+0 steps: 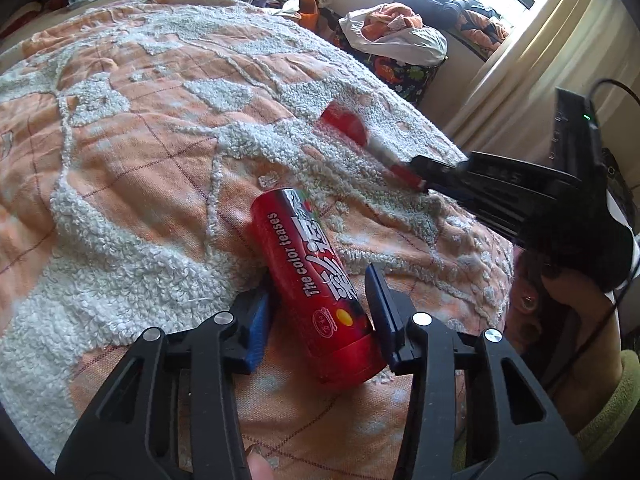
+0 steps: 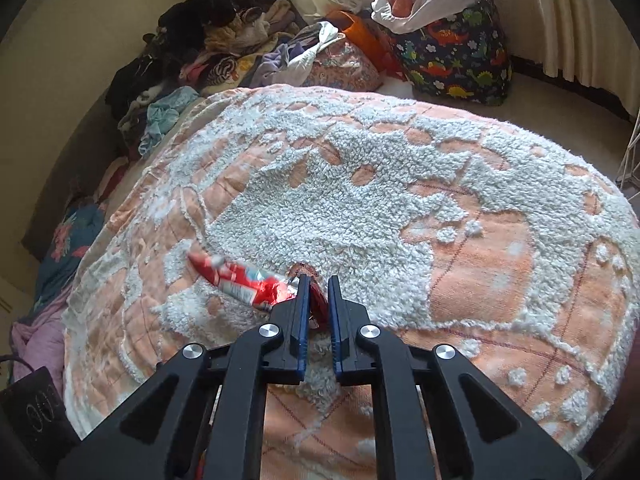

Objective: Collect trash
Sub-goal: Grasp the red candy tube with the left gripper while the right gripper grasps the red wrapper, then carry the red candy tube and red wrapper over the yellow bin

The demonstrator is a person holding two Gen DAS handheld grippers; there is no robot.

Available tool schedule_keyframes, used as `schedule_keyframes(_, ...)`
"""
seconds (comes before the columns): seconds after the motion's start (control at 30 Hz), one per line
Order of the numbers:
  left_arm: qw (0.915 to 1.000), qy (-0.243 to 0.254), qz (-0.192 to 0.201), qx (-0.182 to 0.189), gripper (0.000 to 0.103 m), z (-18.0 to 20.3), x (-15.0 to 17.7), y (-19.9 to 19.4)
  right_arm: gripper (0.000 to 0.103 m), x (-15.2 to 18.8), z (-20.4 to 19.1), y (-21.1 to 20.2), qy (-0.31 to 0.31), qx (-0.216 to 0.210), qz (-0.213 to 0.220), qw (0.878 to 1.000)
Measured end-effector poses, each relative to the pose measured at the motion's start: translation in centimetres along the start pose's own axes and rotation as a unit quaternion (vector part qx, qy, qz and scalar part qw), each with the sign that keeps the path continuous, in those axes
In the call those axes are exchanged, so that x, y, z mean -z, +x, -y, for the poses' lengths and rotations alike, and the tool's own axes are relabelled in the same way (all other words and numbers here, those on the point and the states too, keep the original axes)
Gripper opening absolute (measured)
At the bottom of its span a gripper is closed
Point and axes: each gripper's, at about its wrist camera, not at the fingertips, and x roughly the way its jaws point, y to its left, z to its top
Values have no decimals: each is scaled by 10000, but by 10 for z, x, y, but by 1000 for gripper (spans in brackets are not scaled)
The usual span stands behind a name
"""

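Note:
A red candy tube (image 1: pixel 316 288) printed "The color teases" lies on the orange and white bedspread (image 1: pixel 140 140). My left gripper (image 1: pixel 320 300) is shut on the tube's lower half, one blue pad on each side. My right gripper (image 2: pixel 319 292) is shut on the end of a red and white snack wrapper (image 2: pixel 240 280), which trails to the left over the bedspread (image 2: pixel 400 200). In the left wrist view the right gripper (image 1: pixel 424 184) shows at the right, holding the wrapper (image 1: pixel 352 128) over the bed.
A dinosaur-print bag (image 2: pixel 456 52) stuffed with clothes stands on the floor beyond the bed, also in the left wrist view (image 1: pixel 400 68). Piled clothes (image 2: pixel 224 48) line the bed's far side. A curtain (image 1: pixel 552 48) and window are at right.

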Motion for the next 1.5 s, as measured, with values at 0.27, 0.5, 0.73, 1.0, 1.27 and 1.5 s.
schedule_keyframes(0.27, 9997, 219, 68, 109, 27, 13, -1, -4, 6, 12, 11, -72, -220, 272, 770, 9964)
schedule_keyframes(0.5, 9980, 562, 210, 218, 26, 41, -1, -13, 6, 22, 40, -118, -21, 408, 1073, 9934)
schedule_keyframes(0.73, 9956, 811, 295, 352, 26, 68, -1, -20, 6, 28, 65, -148, 194, 577, 1290, 9898)
schedule_keyframes(1.0, 9912, 1126, 317, 627, 26, 109, 6, -23, 6, 34, 85, -186, 300, 809, 1632, 9828)
schedule_keyframes(1.27, 9852, 1466, 300, 830, 26, 141, 14, -25, 6, 40, 101, -220, 355, 994, 1913, 9758)
schedule_keyframes(1.5, 9804, 1661, 365, 995, 26, 164, 14, -30, 6, 45, 111, -244, 431, 1138, 2058, 9710)
